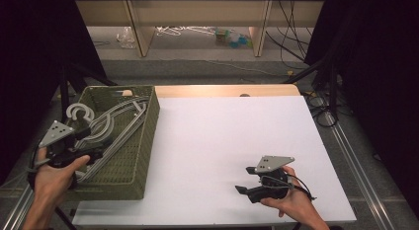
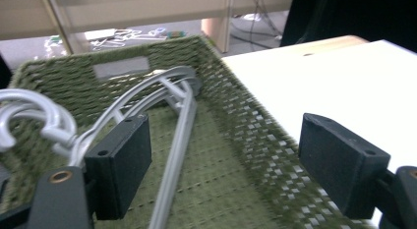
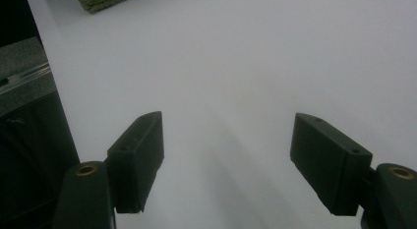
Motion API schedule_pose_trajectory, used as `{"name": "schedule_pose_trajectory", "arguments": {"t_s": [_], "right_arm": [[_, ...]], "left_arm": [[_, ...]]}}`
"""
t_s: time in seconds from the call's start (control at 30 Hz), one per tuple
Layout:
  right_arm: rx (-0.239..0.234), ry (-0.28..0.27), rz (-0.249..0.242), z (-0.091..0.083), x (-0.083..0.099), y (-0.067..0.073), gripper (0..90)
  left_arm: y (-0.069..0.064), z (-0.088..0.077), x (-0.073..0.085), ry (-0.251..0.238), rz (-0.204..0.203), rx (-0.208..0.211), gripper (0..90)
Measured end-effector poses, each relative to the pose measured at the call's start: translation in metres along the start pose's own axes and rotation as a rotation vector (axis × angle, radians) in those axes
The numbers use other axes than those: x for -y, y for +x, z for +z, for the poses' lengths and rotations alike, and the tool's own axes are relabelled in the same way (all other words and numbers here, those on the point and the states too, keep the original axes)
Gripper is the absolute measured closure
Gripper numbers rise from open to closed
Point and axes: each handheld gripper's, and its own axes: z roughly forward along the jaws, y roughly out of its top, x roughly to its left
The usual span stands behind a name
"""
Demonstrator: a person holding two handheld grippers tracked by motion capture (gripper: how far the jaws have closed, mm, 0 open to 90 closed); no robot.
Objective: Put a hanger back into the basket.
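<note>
The white table [image 1: 222, 156] carries a green woven basket [image 1: 143, 141] along its left edge, reaching from near the far left corner almost to the near one. In the basket lie grey plastic hangers [image 1: 116, 129], stacked together, their hooks [image 1: 79, 113] rising near the basket's left wall and their arms running toward its far right corner.

The left gripper [image 1: 74, 148] hovers over the near left part of the basket, by the hooks; its jaws stand wide apart with nothing between them, and no pad touches a hanger. The right gripper [image 1: 249, 189] rests low over the table near the near edge, right of centre, well apart from the basket, its jaws also spread and empty.

The hangers look light, stiff and smooth, so likely a bit slippery, and as a nested bunch they may snag on each other or on the weave when one is lifted. The neck just under a hook, or a straight bar, seems the surest place to pinch.

The left gripper view shows the hangers [image 2: 177, 135] close up: the hooks [image 2: 34, 116] curl just beside its left jaw, and the basket [image 2: 241, 126] has a handle slot in its far wall. The right gripper view looks across bare table [image 3: 236, 67] to a corner of the basket [image 3: 101, 0]. The high view places both hands at once.
</note>
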Motion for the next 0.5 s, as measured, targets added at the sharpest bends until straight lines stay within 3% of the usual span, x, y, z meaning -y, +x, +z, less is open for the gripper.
{"name": "schedule_pose_trajectory", "arguments": {"t_s": [0.07, 0.27, 0.5], "right_arm": [[0.004, -0.004, 0.003, 0.000, 0.000, 0.000, 29.3], [0.002, -0.025, 0.015, 0.000, 0.000, -0.002, 28.8], [0.007, -0.030, 0.028, 0.000, 0.001, -0.002, 28.1]], "left_arm": [[-0.006, -0.001, 0.000, -0.011, -0.018, 0.035, 20.4], [-0.028, 0.003, 0.002, -0.022, 0.028, 0.074, 20.4], [-0.043, 0.011, 0.008, -0.039, 0.030, 0.113, 20.3]]}}
